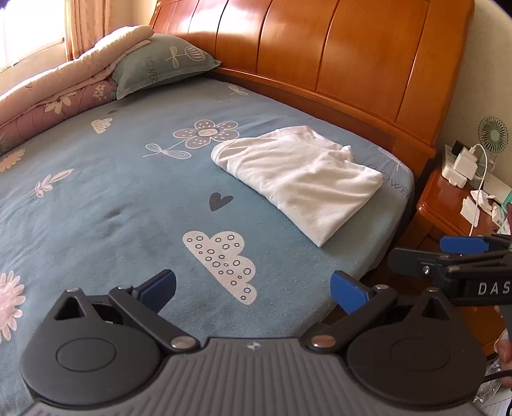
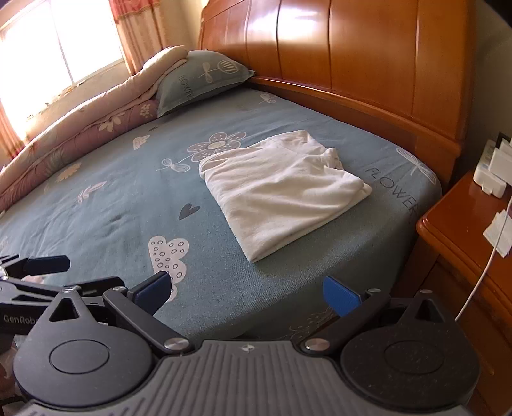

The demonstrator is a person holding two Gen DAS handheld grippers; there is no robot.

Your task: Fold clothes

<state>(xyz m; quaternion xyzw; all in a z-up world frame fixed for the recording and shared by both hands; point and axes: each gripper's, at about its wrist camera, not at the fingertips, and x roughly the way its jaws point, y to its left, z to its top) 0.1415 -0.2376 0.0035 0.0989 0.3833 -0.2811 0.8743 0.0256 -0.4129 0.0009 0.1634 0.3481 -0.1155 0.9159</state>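
A folded shirt (image 1: 299, 179) is laid on the bed (image 1: 112, 198) near the headboard (image 1: 336, 60). Both hand-held grippers, left (image 1: 252, 288) and right (image 2: 246, 289), are held wide and empty.

- Left gripper (image 1: 252, 288): fingers spread wide, nothing between them, held above the sheet (image 1: 112, 208) near the bed's edge.
- Shirt (image 1: 297, 179): white, folded, lying flat on the sheet near the headboard (image 1: 320, 51), well apart from the left gripper.
- Right gripper (image 1: 441, 256): enters at the right edge; one blue pad visible.
- Pillow (image 1: 160, 64) and quilt (image 1: 57, 86): far corner by the curtain (image 1: 86, 25).
- Nightstand (image 1: 454, 204): holds chargers, a cable and a small fan (image 1: 492, 134).
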